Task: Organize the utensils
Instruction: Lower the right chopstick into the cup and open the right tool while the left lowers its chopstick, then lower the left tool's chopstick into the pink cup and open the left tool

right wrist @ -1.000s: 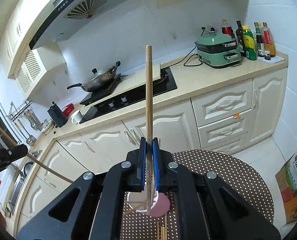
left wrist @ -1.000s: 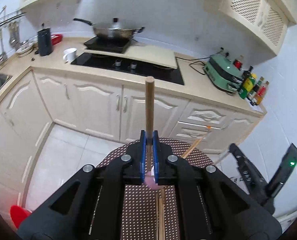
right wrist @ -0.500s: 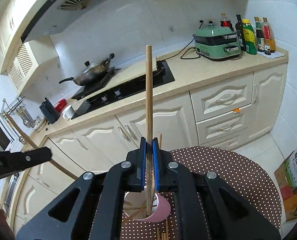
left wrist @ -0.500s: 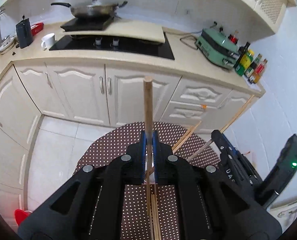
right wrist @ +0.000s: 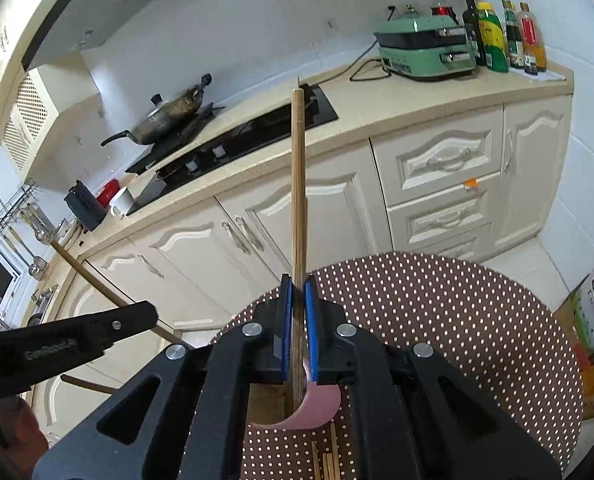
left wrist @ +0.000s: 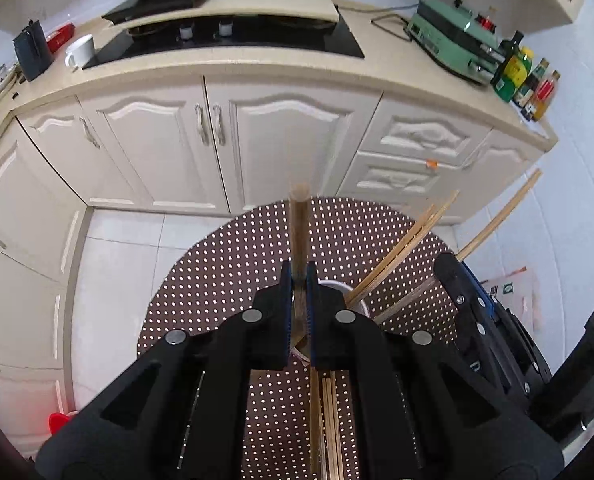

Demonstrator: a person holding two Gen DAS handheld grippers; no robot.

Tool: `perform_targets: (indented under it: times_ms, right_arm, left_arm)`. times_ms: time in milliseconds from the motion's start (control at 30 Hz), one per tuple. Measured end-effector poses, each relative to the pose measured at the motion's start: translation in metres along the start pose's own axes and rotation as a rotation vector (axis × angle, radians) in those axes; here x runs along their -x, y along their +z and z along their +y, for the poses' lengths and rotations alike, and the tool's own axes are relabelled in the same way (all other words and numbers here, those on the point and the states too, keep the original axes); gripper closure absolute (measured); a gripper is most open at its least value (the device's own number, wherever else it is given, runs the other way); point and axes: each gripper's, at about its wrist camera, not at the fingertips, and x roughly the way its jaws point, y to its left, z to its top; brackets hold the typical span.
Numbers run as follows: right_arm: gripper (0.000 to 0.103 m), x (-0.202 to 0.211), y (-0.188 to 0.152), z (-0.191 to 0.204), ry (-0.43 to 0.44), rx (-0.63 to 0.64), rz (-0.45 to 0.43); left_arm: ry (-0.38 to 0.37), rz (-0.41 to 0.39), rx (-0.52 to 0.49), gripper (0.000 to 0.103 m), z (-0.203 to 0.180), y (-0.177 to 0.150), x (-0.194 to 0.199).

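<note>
My left tongs [left wrist: 298,280] are clamping a thick brown wooden stick [left wrist: 299,232] | my right tongs [right wrist: 297,296] are clamping a thin pale bamboo chopstick [right wrist: 297,184] | only the right view is showing the pink cup [right wrist: 317,408].

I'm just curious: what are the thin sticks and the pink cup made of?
The chopsticks look like bamboo or pale wood, matte with a fine lengthwise grain. The pink cup looks like plastic, smooth and evenly coloured, though glazed ceramic is possible.
</note>
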Motion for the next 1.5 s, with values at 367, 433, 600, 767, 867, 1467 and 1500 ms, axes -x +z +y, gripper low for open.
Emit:
perform_targets:
  times_ms: [367,433,600,767,867,1467,1500]
  right_arm:
    - [0.094,-0.019,-0.013,-0.001,0.009,0.011,0.087]
    - [0.090,-0.020,-0.014,-0.001,0.004,0.008,0.100]
    - [0.071,-0.013,-0.015,-0.002,-0.015,0.003,0.094]
    - [0.063,-0.003,-0.012,-0.004,-0.027,0.012,0.089]
    - [0.058,0.003,-0.010,-0.002,-0.038,0.037,0.082]
    - [0.032,0.052,-0.005,0.000,-0.033,0.113,0.100]
    - [0.032,0.054,-0.005,-0.001,-0.035,0.112,0.102]
  left_arm:
    - [-0.009,0.029,-0.008,0.096,0.003,-0.010,-0.022]
    - [-0.015,0.030,-0.015,0.096,0.003,-0.011,-0.021]
    - [-0.027,0.047,-0.029,0.096,0.004,-0.015,-0.017]
    - [-0.040,0.044,-0.038,0.096,0.004,-0.018,-0.009]
    - [-0.045,0.035,-0.047,0.096,0.004,-0.019,-0.002]
    - [-0.039,-0.005,-0.021,0.096,0.013,-0.037,0.038]
    - [-0.035,-0.009,-0.017,0.096,0.014,-0.039,0.041]
